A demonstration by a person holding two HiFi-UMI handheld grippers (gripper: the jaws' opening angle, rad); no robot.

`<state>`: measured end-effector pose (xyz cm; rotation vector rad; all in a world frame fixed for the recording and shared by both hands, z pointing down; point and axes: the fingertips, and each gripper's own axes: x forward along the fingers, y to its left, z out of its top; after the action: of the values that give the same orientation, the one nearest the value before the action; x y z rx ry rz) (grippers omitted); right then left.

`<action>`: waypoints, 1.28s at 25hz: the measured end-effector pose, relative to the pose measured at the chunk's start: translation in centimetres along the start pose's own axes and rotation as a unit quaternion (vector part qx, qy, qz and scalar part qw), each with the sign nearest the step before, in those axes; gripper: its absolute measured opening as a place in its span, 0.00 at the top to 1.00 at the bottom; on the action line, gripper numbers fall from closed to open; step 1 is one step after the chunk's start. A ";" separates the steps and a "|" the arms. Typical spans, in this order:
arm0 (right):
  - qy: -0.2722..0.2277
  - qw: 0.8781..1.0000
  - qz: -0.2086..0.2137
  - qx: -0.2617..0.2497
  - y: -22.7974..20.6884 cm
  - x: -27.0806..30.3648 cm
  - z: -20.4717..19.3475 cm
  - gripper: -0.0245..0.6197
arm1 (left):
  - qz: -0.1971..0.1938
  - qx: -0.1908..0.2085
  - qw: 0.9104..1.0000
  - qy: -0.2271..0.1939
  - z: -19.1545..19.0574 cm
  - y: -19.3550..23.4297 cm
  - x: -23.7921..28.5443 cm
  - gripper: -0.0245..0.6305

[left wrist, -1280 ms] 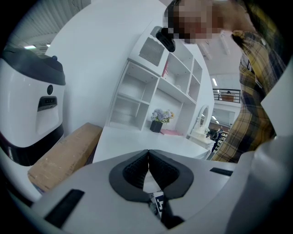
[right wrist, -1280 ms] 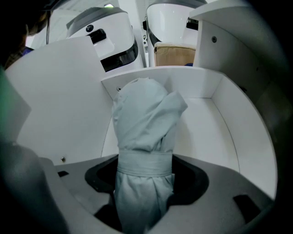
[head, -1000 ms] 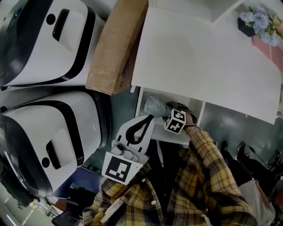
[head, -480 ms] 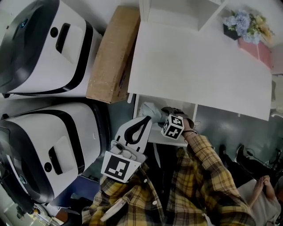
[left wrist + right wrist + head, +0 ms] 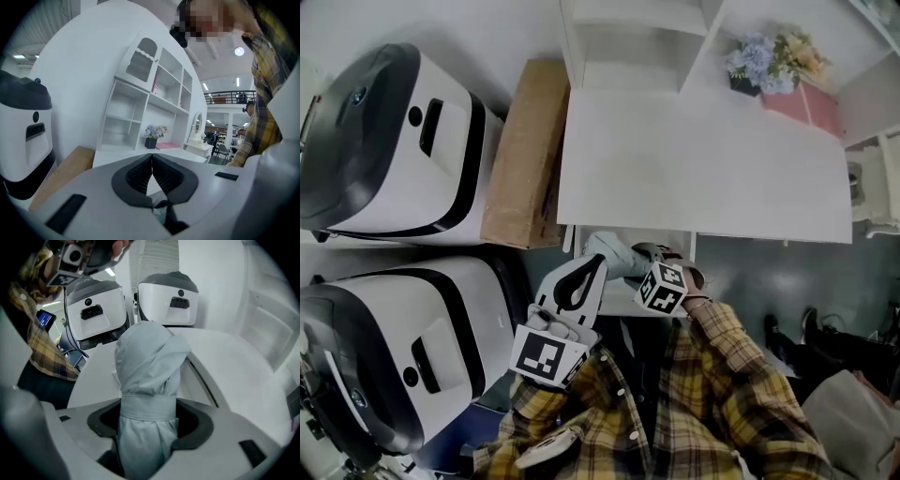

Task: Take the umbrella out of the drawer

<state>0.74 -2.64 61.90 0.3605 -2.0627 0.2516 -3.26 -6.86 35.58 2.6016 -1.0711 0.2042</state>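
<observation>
Head view: the right arm, in a plaid sleeve [image 5: 741,375], reaches forward to the drawer [image 5: 680,242] under the desk's [image 5: 703,169] front edge. The right gripper [image 5: 630,267] points left there, with the folded grey umbrella [image 5: 607,251] in its jaws at the drawer mouth. The left gripper [image 5: 589,267] is held close to the body and angled up and forward, its tip just beside the umbrella.

Left gripper view: the left gripper [image 5: 151,161] has its jaws pressed together, with nothing between them. It faces the desk [image 5: 119,157] and a white shelf [image 5: 140,108].

Right gripper view: the right gripper [image 5: 149,423] is clamped on the umbrella [image 5: 150,366] at its strap band, and the bundle stands out of the jaws.
</observation>
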 end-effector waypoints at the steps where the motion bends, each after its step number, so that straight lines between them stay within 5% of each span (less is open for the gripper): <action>1: -0.007 1.000 -0.007 0.002 -0.2 -0.8 0.4 0.49 | -0.003 0.003 1.000 -0.002 0.3 -0.2 0.0 0.93; 9: -0.075 0.993 -0.068 0.054 -1.8 -7.4 2.9 0.49 | -0.035 0.025 0.999 -0.017 2.7 -2.1 0.7 0.93; 16: -0.125 0.976 -0.130 0.124 -3.1 -13.4 3.7 0.49 | -0.072 0.042 0.996 -0.030 4.7 -4.4 1.7 0.93; 32: -0.271 0.895 -0.262 0.240 -5.0 -27.3 3.2 0.49 | -0.136 0.060 0.988 -0.044 6.7 -8.3 3.2 0.93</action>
<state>12.68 -4.20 36.67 1.4006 -2.3197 0.3549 4.99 -5.73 28.09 2.8521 -0.7386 0.0932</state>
